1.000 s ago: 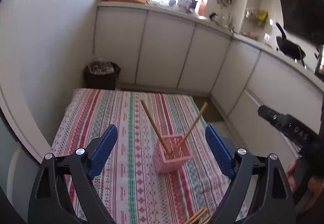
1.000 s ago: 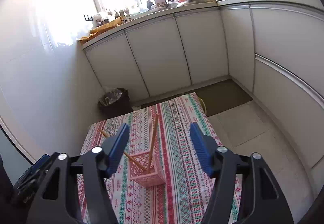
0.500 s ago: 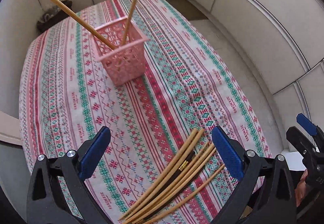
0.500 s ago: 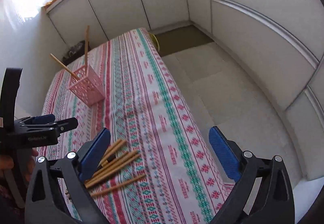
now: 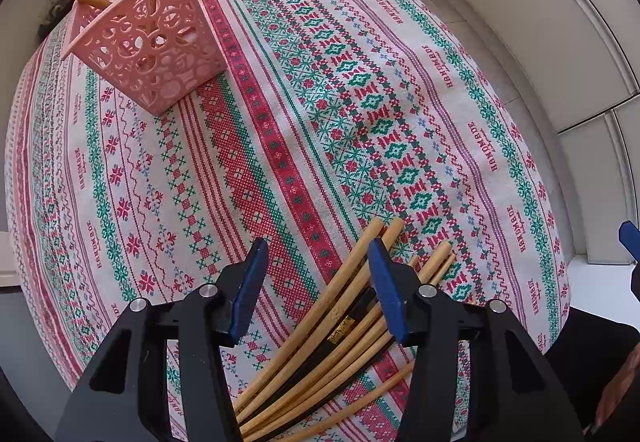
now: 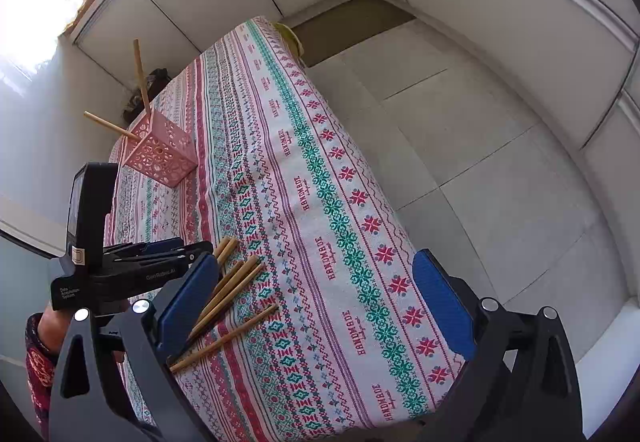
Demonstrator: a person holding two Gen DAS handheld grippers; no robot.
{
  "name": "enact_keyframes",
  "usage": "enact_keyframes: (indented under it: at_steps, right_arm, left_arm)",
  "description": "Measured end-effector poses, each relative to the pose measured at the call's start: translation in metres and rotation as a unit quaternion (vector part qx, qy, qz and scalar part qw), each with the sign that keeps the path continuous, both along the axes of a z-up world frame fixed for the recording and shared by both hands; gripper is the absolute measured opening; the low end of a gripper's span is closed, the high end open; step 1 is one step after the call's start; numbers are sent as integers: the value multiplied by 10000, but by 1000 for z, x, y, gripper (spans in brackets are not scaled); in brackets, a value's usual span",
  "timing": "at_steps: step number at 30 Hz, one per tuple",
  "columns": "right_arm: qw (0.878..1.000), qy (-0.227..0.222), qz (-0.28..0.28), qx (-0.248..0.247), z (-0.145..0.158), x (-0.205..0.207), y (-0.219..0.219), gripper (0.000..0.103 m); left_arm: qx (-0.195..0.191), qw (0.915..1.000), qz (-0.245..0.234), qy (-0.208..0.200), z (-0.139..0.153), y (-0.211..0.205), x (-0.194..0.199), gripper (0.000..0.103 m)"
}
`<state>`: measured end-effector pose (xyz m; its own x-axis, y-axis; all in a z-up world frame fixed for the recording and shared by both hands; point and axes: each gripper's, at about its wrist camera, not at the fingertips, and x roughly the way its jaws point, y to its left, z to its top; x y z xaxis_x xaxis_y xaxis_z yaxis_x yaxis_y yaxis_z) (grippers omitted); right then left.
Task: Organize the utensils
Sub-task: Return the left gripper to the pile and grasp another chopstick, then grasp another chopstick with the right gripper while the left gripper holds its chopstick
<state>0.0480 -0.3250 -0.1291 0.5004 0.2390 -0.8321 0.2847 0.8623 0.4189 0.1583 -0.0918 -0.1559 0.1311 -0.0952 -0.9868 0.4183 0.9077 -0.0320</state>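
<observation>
1. The left gripper [image 5: 316, 278] points down over the near end of the patterned tablecloth [image 5: 360, 90]; its jaws have just been closing and stand half apart, with nothing pressed between the pads.
2. A bundle of bamboo chopsticks [image 5: 340, 326] lies on the cloth beneath and beside its right finger.
3. The pink perforated basket [image 5: 156, 42] stands far off, holding two chopsticks.
4. The right gripper [image 6: 316, 306] hangs wide open, empty.

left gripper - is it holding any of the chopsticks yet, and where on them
Nothing held yet. The left gripper has been closing, but its pads touch nothing; the chopsticks lie on the tablecloth.
</observation>
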Motion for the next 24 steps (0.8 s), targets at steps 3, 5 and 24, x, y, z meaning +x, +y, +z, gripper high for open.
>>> enact_keyframes:
  at_steps: [3,5,24]
  right_arm:
    - [10000,16,-53,36,-1,0,-2,95]
    - [10000,0,-74,16,0,-1,-3,95]
    - [9987,474,123,141,-15,50,46,88]
  left_arm:
    - [20,10000,-39,53,-8,-6,1,45]
    - [44,9999,-75,85,-13,-9,1,42]
    - [-489,9951,131,-851,33,39,-18,11]
